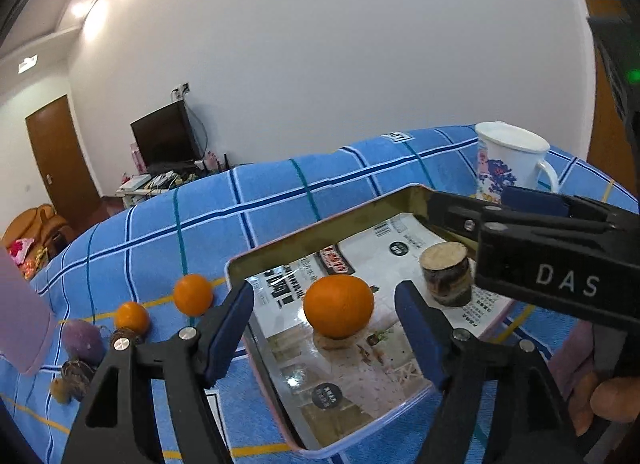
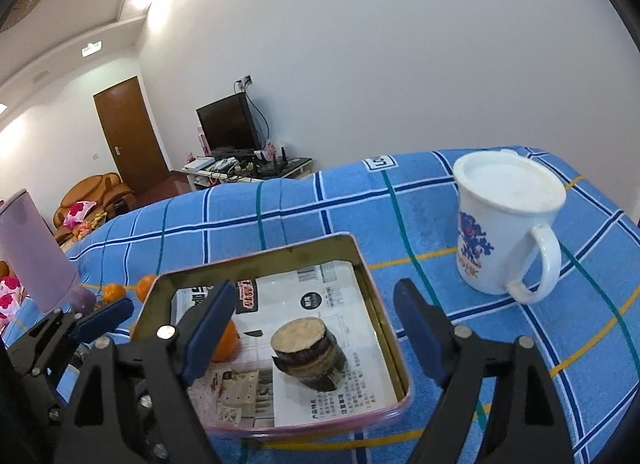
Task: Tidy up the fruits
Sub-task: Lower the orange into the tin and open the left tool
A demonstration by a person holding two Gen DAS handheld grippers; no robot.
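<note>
A shallow metal tray [image 1: 320,229] [image 2: 376,300] lined with printed paper sits on the blue checked cloth. In it lie an orange [image 1: 338,310] [image 2: 227,344] and a short cut sugarcane piece [image 1: 445,272] [image 2: 306,352]. My left gripper [image 1: 324,328] is open, its fingers either side of the orange, above the tray. My right gripper [image 2: 314,328] is open above the sugarcane piece; it also shows in the left wrist view [image 1: 520,223]. Two more oranges [image 1: 193,294] [image 1: 132,317] and a purple fruit [image 1: 83,339] lie left of the tray.
A white mug with a lid [image 2: 505,223] [image 1: 508,163] stands to the right of the tray. A pale purple cylinder [image 2: 36,252] stands at the left. Small dark fruits [image 1: 74,374] lie near the purple one. The cloth ends at the far edge.
</note>
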